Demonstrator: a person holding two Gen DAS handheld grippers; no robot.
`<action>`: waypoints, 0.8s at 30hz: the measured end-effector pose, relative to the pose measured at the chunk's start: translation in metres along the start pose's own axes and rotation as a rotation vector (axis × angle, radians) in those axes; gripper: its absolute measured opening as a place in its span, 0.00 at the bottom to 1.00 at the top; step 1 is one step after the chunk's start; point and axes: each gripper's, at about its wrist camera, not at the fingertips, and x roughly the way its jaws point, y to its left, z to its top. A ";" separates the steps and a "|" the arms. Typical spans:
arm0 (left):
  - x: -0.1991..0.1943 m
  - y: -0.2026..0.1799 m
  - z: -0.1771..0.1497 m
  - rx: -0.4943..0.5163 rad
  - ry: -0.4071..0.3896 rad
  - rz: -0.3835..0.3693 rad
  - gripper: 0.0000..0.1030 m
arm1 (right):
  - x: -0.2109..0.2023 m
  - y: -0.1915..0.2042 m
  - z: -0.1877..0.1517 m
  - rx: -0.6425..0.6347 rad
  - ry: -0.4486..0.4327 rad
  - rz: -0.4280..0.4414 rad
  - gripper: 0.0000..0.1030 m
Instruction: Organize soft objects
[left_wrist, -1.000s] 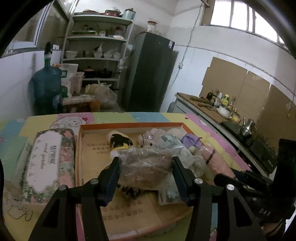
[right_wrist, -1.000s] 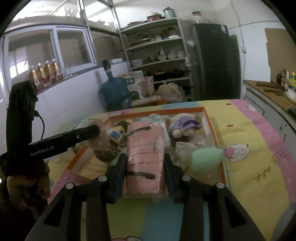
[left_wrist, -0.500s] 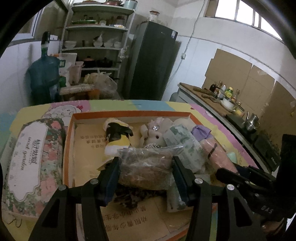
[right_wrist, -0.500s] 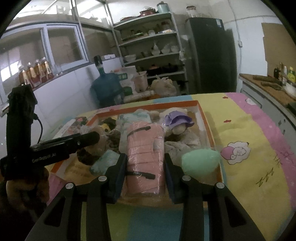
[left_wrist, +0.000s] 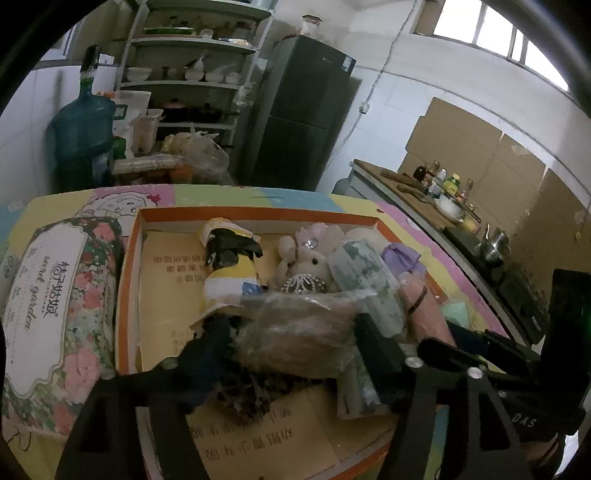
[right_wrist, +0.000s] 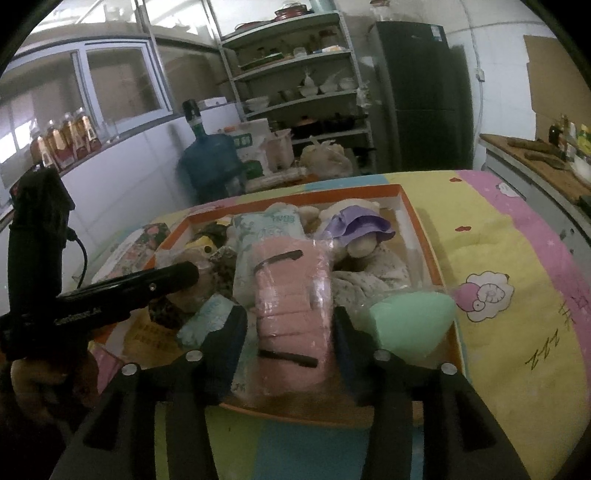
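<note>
Both bundles are being let go into the orange box (left_wrist: 127, 266): the left gripper (left_wrist: 291, 332) has its jaws opening, the plastic-wrapped brown bundle (left_wrist: 295, 332) lying between them. Seen from the right wrist, the right gripper (right_wrist: 290, 325) is opening too, the pink wrapped roll (right_wrist: 291, 306) lying between its jaws in the box; next, I judge, each must back out without dragging plastic.

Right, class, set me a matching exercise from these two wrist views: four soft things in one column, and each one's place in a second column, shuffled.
Things:
1. pink towel roll
2. brown bagged bundle
3. green sponge
4. floral tissue pack

Places:
A. outside the orange box, beside its side wall
B. between the right gripper fingers
C. at the box's near corner, next to the right gripper
D. between the left gripper fingers

Pairs: 1-B, 2-D, 3-C, 4-A
</note>
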 end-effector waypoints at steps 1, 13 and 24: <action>-0.001 0.000 -0.001 0.005 -0.002 0.002 0.72 | -0.001 0.001 0.000 -0.002 -0.002 -0.003 0.54; -0.031 -0.011 -0.007 0.025 -0.055 0.002 0.74 | -0.021 0.010 -0.004 -0.017 -0.054 -0.054 0.62; -0.066 -0.023 -0.015 0.066 -0.102 0.025 0.74 | -0.044 0.029 -0.006 -0.029 -0.100 -0.064 0.62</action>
